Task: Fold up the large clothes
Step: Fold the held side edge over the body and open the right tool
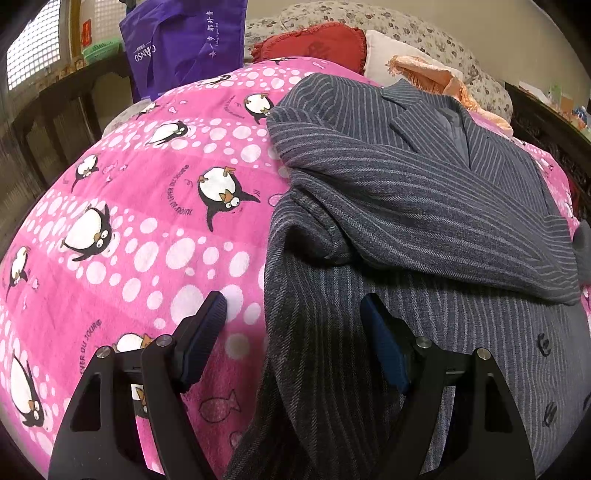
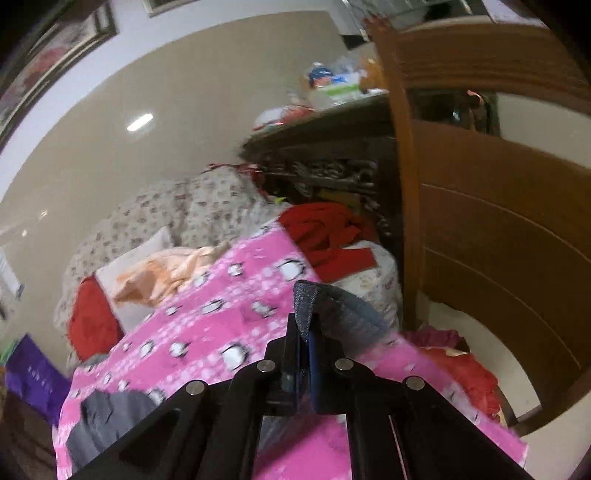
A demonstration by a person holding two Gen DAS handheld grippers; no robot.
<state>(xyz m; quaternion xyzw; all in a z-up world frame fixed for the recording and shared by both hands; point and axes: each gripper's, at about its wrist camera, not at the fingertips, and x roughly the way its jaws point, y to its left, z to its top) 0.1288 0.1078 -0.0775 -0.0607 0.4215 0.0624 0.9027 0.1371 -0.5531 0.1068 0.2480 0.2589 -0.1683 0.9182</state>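
A dark grey pinstriped jacket (image 1: 406, 206) lies on a pink penguin-print blanket (image 1: 129, 229), collar toward the pillows, one sleeve folded across its front. My left gripper (image 1: 293, 314) is open, its jaws wide apart just above the jacket's lower left edge, holding nothing. My right gripper (image 2: 306, 332) is shut on a fold of the grey jacket cloth (image 2: 325, 306) and holds it up above the blanket (image 2: 221, 325). Another part of the jacket (image 2: 107, 417) shows at the lower left of the right wrist view.
Red cushion (image 1: 314, 44), white pillow (image 1: 388, 55), peach cloth (image 1: 436, 77) and floral quilt (image 1: 424, 29) lie at the bed's head. A purple bag (image 1: 181, 44) hangs at the left. A wooden chair (image 2: 498, 221), red clothes (image 2: 328, 236) and a cluttered cabinet (image 2: 325, 129) stand beside the bed.
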